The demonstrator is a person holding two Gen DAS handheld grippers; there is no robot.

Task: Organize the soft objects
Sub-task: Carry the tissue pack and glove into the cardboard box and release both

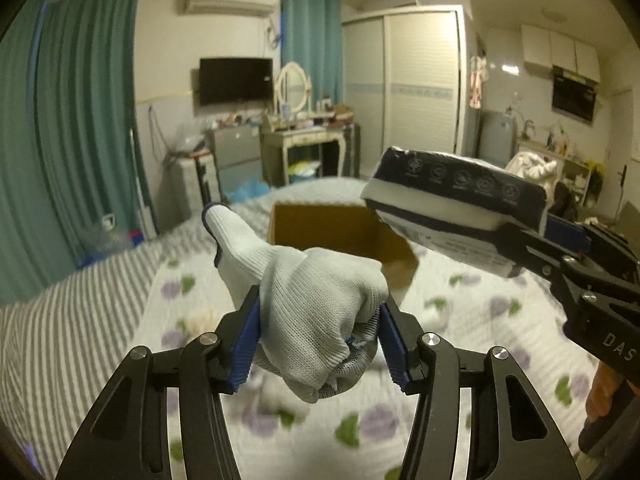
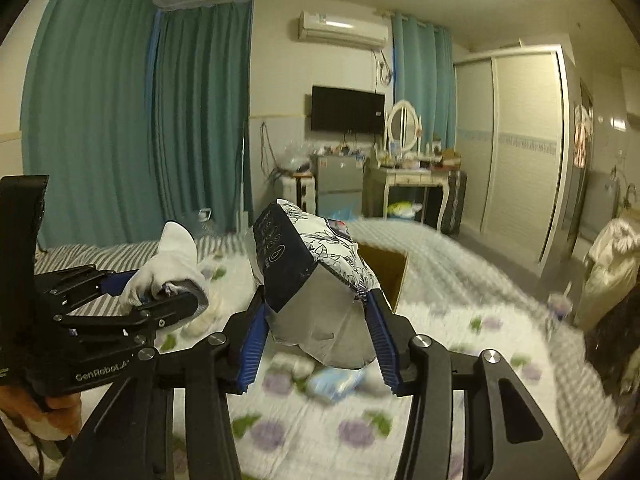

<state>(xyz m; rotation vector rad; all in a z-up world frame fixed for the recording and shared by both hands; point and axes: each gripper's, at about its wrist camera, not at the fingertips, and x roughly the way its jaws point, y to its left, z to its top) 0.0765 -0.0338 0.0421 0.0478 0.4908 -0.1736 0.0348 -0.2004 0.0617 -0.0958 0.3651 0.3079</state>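
My left gripper [image 1: 318, 336] is shut on a white knit glove [image 1: 304, 300] and holds it above the bed; it also shows in the right wrist view [image 2: 168, 300] with the glove [image 2: 176, 268]. My right gripper [image 2: 316, 328] is shut on a soft tissue pack [image 2: 316, 276] with a dark blue and white floral wrapper. In the left wrist view the pack [image 1: 460, 208] hangs over the right side of an open cardboard box [image 1: 340, 236] that stands on the bed. The box [image 2: 386, 268] sits just behind the pack.
The bed has a floral quilt [image 1: 460, 320] and a striped sheet [image 1: 60, 320]. Several small soft items [image 2: 332, 380] lie blurred on the quilt below the grippers. Green curtains [image 1: 80, 120], a dressing table [image 1: 308, 140] and a wardrobe [image 1: 420, 80] stand behind.
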